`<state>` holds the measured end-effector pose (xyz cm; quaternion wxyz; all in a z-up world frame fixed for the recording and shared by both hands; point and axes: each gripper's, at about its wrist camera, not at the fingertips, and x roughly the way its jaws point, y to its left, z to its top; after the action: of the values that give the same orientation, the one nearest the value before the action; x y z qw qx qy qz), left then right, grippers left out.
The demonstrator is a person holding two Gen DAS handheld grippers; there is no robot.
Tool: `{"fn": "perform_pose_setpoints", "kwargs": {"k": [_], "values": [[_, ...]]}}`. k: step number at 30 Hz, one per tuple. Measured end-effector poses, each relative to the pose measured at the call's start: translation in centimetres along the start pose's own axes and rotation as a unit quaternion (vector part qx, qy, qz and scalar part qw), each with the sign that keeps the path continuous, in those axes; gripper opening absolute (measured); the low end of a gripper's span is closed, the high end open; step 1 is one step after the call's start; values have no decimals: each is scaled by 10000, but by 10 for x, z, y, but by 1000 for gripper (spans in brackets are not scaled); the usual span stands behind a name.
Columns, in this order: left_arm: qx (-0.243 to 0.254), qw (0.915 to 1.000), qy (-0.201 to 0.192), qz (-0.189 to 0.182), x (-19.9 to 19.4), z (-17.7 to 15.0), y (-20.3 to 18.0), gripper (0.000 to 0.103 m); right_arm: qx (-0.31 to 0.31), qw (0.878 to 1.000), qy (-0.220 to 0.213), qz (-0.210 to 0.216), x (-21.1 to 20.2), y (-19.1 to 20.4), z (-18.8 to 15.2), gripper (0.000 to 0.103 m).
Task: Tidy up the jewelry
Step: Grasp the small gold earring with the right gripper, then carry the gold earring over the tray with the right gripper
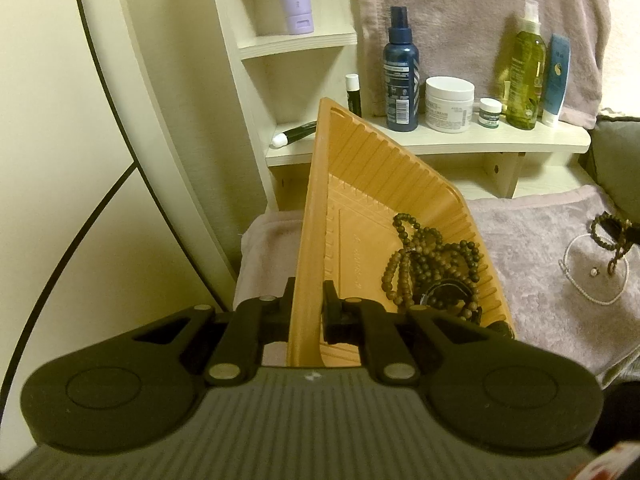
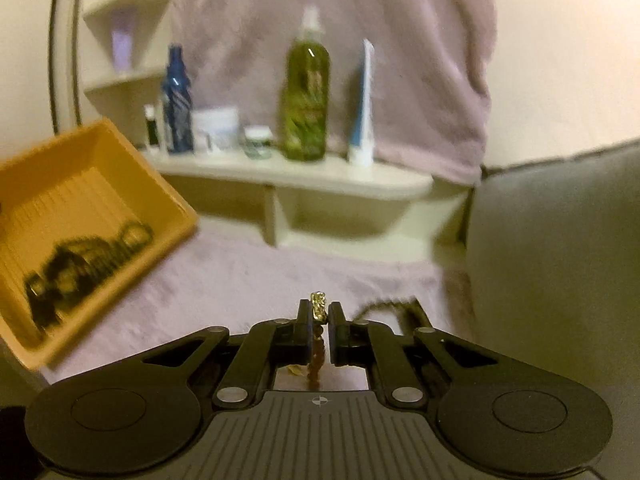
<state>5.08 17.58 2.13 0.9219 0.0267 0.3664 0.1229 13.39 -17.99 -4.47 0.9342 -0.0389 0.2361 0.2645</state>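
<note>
Landmark: orange tray (image 1: 384, 184), ribbed inside, tipped up on one side; every place below is given relative to it.
Left gripper (image 1: 308, 308): nearest item in the left wrist view; jaws together, clamped on the tray's near wall, one finger outside, one inside.
Beaded strands (image 1: 432, 268): dark wooden beads, heaped in the tray's lower corner, just beyond the left gripper's inner finger.
Right gripper (image 2: 319, 320): to the right of the tray and apart from it; jaws closed on a gold chain piece (image 2: 319, 308), with no earlier view to compare.
Gold chain piece, lie: a knot shows above the fingertips, the rest hangs down between the fingers; long axis roughly vertical.
Deciding relation: the tray's open mouth lies to the left of the right gripper and faces toward it; judged, the coming move is a carry leftward over the tray's rim.
Nearer hand: the right holds the chain; the left only steadies the tray.
Loose jewelry (image 1: 600, 264): a white beaded loop and a dark beaded strand on the pink towel (image 1: 532, 240), right of the tray, not yet collected.
Shelf (image 1: 480, 138): behind the tray, carrying bottles and jars.
Blur: the right wrist view is smeared; finer chain detail cannot be told.
</note>
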Motion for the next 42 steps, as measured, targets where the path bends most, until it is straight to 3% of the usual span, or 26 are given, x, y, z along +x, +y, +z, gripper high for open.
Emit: {"fn": "perform_pose_setpoints", "kwargs": {"k": [9,17,22,26,32,36,37,39,40,42], "values": [[1,10000,-1,-17,1,0,1,9,39,9949,-547,842,-11,46,52,8],[-8,10000,9,-13,1,1,1,9,8,9766,-743,2019,-4,96,91,8],[-8,10000,10,-10,1,1,0,9,-46,9598,-478,2764,13,127,92,8],[11,10000,1,3,1,1,-1,9,-47,9503,-62,3112,34,144,80,8],[4,10000,1,4,2,1,-1,9,-51,9439,617,3244,62,159,55,8],[-2,10000,1,3,2,1,-1,9,-34,9436,739,3226,67,161,46,8],[-1,10000,2,0,1,1,-1,9,-26,9438,734,3222,65,160,45,11],[0,10000,3,1,1,1,-1,9,-35,9457,683,3178,65,159,46,27],[-5,10000,3,-2,1,1,-1,9,-25,9467,649,3156,62,158,46,42],[1,10000,1,0,1,1,-1,9,14,9496,558,3086,55,152,46,45]]}}
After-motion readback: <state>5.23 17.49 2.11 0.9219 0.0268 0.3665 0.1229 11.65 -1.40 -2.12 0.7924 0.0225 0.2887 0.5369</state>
